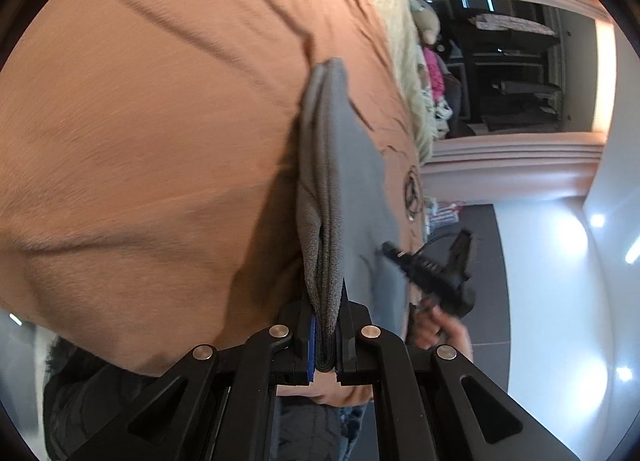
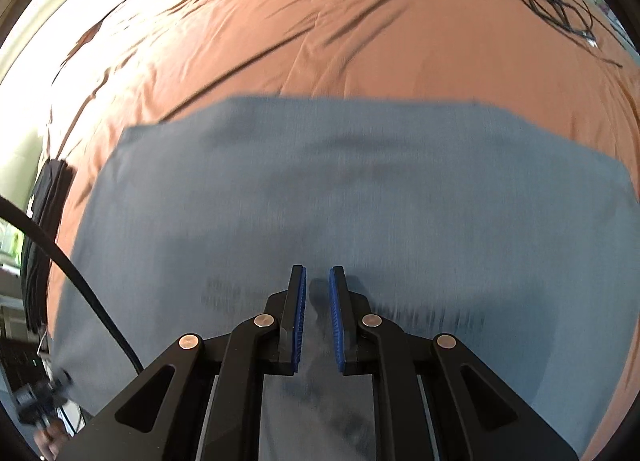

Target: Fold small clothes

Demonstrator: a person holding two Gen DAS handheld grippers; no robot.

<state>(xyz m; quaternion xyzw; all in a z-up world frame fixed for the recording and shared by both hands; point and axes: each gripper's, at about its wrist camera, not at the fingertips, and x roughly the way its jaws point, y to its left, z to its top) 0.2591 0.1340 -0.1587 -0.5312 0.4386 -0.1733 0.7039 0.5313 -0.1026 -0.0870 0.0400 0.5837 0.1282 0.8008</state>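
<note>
Grey garment [image 2: 340, 201] lies on the orange bedspread [image 2: 280, 21]; left gripper [image 1: 325, 335] pinches its doubled edge, right gripper [image 2: 317, 321] hovers slightly parted, empty; cloth looks light, limp — grip hems.

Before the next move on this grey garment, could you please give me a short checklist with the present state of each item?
1. Left gripper shut on the grey garment: ok, several layers sit between its fingers.
2. Right gripper free: ok, fingers apart with nothing between them, over the garment.
3. Garment flat on the orange bedsheet under the right gripper: ok, though the picture is blurred.
4. Edges aligned in the left grip: cannot tell.
5. Black cable clear of the cloth: not ok, it crosses the garment's left edge in the right wrist view.
</note>
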